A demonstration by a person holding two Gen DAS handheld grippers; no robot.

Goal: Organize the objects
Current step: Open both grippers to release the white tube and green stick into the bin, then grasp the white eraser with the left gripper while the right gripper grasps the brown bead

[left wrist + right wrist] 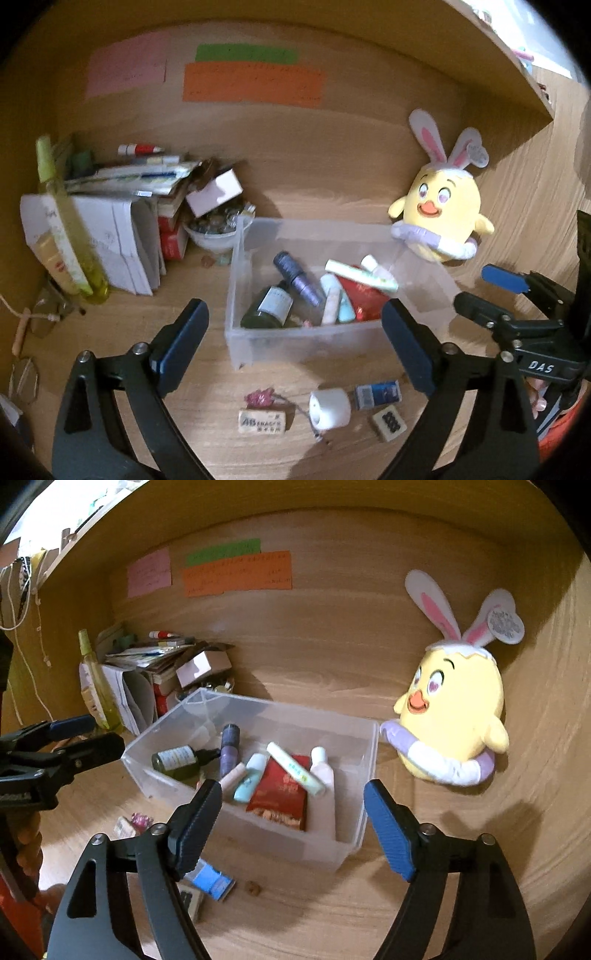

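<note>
A clear plastic bin [236, 295] [354, 834] stands on the wooden desk and holds several small bottles, tubes and a red packet [280, 797]. My left gripper [295, 349] is open and empty, just in front of the bin. My right gripper [291, 827] is open and empty over the bin's near right side. Loose items lie in front of the bin: a white roll [330, 408], an eraser [263, 421], a blue box [377, 394] [212, 880], a mahjong tile [388, 421] and a pink trinket [260, 397].
A yellow chick plush with rabbit ears [441, 214] [454, 716] leans on the back wall at the right. A pile of papers, boxes, a green bottle [62, 221] and a bowl [212, 230] fills the left corner. Glasses [26, 376] lie at the far left.
</note>
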